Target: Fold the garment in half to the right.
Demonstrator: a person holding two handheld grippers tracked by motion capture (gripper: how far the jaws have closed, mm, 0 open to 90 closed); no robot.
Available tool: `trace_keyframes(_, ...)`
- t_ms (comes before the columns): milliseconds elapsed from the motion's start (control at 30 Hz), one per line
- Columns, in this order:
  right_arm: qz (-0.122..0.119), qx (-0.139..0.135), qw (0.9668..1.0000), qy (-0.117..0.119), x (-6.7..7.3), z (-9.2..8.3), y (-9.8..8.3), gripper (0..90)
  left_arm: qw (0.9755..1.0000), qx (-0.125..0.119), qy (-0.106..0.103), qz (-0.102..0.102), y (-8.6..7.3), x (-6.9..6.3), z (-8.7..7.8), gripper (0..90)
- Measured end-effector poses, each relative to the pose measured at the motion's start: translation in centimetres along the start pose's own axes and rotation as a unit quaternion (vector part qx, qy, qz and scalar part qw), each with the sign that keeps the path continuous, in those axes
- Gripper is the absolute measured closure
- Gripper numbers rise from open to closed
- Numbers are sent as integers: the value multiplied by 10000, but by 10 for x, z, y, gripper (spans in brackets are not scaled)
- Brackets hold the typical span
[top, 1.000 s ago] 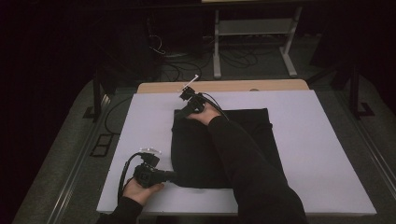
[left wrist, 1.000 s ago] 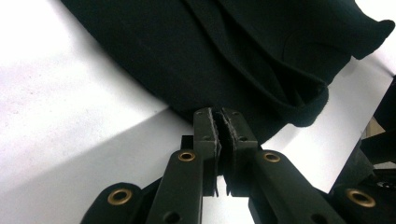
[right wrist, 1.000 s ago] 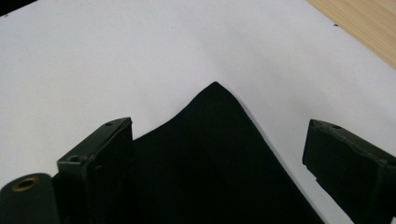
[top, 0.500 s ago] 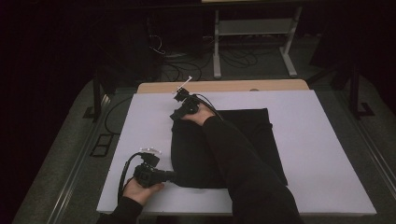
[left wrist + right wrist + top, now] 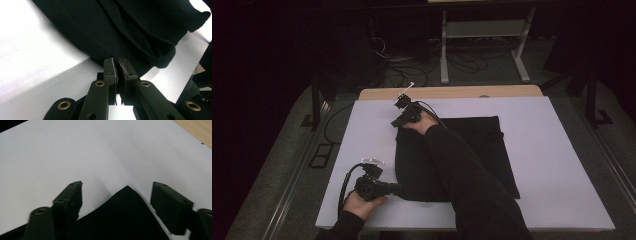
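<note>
The black garment [image 5: 462, 150] lies flat on the white sheet [image 5: 557, 165] covering the table [image 5: 452, 92], a little right of the middle. My left gripper [image 5: 117, 67] has its jaws pinched tight on the near left edge of the cloth, down at the front of the table. My right gripper [image 5: 116, 192] sits at the far left corner, and its jaws have just been closing: they stand apart, one on each side of the pointed corner, and neither pad presses on the fabric yet.

To do this well, I judge I should drop the right jaws a touch lower so the corner sits deep between the pads, then close fully before lifting. Catching only the tip would probably let it slip. The left hold should stay put so the edge remains taut between both grips.

I see no containers on the table.
</note>
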State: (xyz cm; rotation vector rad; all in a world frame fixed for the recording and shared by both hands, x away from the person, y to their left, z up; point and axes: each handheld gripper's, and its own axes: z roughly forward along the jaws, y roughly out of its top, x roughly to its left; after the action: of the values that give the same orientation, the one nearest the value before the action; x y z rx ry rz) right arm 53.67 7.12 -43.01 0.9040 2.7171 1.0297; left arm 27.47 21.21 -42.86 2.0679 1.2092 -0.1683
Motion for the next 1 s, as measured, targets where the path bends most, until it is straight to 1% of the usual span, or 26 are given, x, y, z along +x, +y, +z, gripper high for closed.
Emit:
trace_keyframes(67, -14, 13, 10000, -32, 0, 1, 1, 308, 10000, 3, 4, 4, 0, 0, 0, 838)
trace_keyframes(133, 25, 13, 10000, -82, 0, 2, 2, 348, 10000, 6, 4, 3, 0, 0, 0, 838)
trace_keyframes(200, 24, -12, 9999, -133, 0, 2, 2, 406, 10000, 6, 4, 3, 0, 0, 0, 838)
trace_keyframes(233, 25, -44, 9999, -156, -1, 2, 2, 419, 10000, 5, 6, 3, 0, 0, 0, 838)
trace_keyframes(267, 47, -35, 9999, -136, -1, 2, 3, 428, 10000, 4, 2, 2, 0, 0, 0, 838)
trace_keyframes(400, 64, 12, 9998, -186, -1, 4, 3, 476, 10000, 11, 5, 2, 0, 0, 0, 838)
trace_keyframes(500, 87, 53, 9996, -275, -1, 6, 3, 529, 10000, 13, 3, 3, 0, 0, 0, 838)
trace_keyframes(567, 55, 86, 9994, -327, -1, 7, 3, 558, 10000, 16, 5, 3, 0, 0, 0, 838)
trace_keyframes(633, 60, 90, 9994, -342, -1, 7, 2, 580, 10000, 18, 6, 3, 0, 0, 0, 838)
trace_keyframes(767, 35, 181, 9991, -388, -1, 8, 2, 702, 10000, -7, 3, -18, 0, 1, -1, 838)
trace_keyframes(867, 72, 250, 9991, -331, -1, 7, 2, 821, 10000, -17, 4, -9, 0, 1, -1, 838)
trace_keyframes(900, 60, 265, 9991, -328, -1, 7, 2, 847, 10000, -19, -2, -12, 0, 1, -1, 838)
trace_keyframes(1000, 32, 311, 9990, -331, 0, 2, 3, 861, 10000, -54, -18, -44, 0, 2, -2, 838)
